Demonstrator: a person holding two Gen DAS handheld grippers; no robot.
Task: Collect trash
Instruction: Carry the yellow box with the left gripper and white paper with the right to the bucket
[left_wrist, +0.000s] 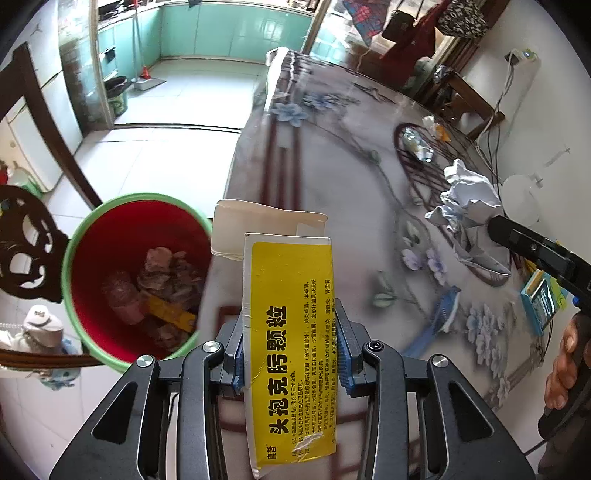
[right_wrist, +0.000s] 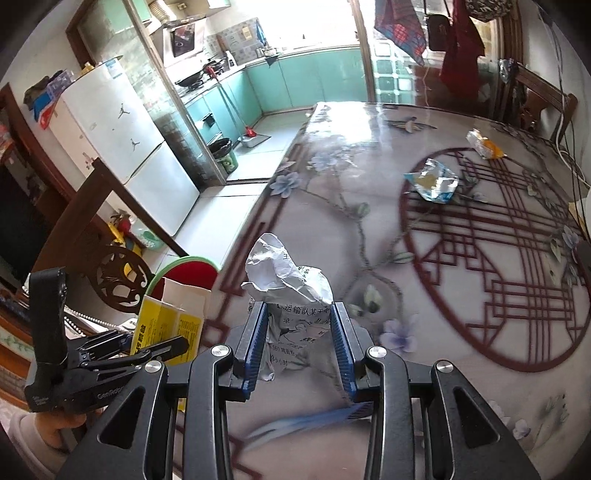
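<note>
The left gripper (left_wrist: 288, 343) jaws clench a yellow box (left_wrist: 290, 332), the right gripper (right_wrist: 299, 347) jaws crumpled paper (right_wrist: 288, 277). The bin (left_wrist: 74, 273), left of the jaws, holds some trash; two wrappers (right_wrist: 434, 181) remain on the counter (right_wrist: 332, 229) beyond.

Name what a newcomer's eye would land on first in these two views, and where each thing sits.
First comes the yellow medicine box, clamped in the left gripper at the table's edge, beside the red bin on the floor that already holds trash. Next is the crumpled paper, pinched in the right gripper over the flowered table. Farther back on the table lie a torn foil wrapper and an orange-and-white wrapper.
</note>
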